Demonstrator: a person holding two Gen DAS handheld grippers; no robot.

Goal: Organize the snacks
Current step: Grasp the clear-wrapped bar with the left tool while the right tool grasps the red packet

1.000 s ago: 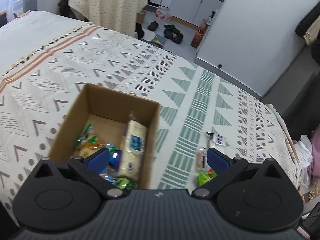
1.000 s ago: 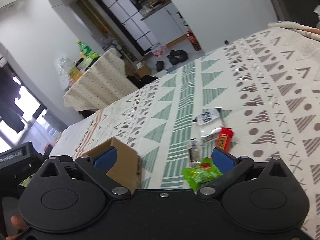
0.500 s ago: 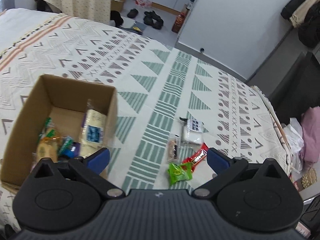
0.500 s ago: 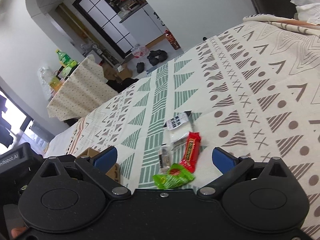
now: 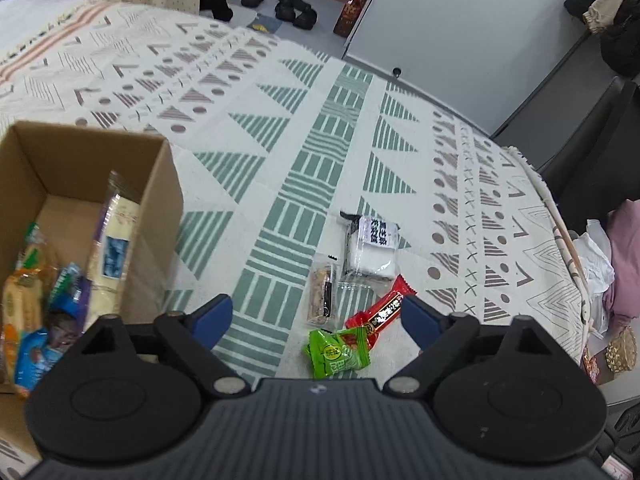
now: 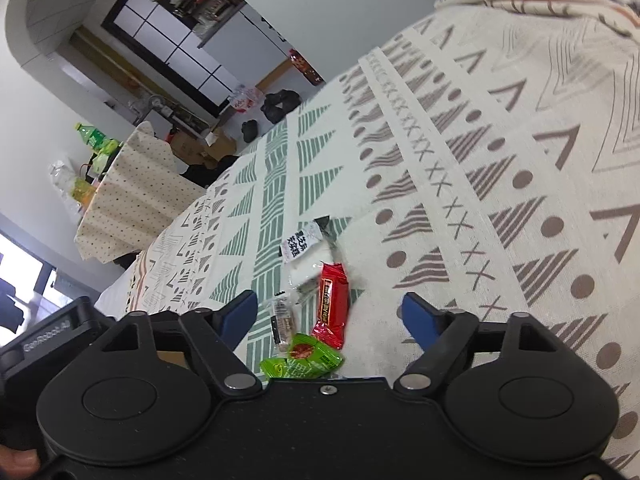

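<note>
Now four snacks lie loose on the bed: the green pack [image 5: 337, 351] and red bar [image 5: 379, 314] sit between the left gripper [image 5: 316, 320] fingers, which are apart and closing. Right gripper [image 6: 330, 312] fingers, also closing, frame the same pile. Earlier, the box [image 5: 156, 200] sat between the left fingers.

left gripper [image 5: 314, 318]: black, ribbed | right gripper [image 6: 330, 314]: black | fingers [image 6: 416, 316]: blue
</note>
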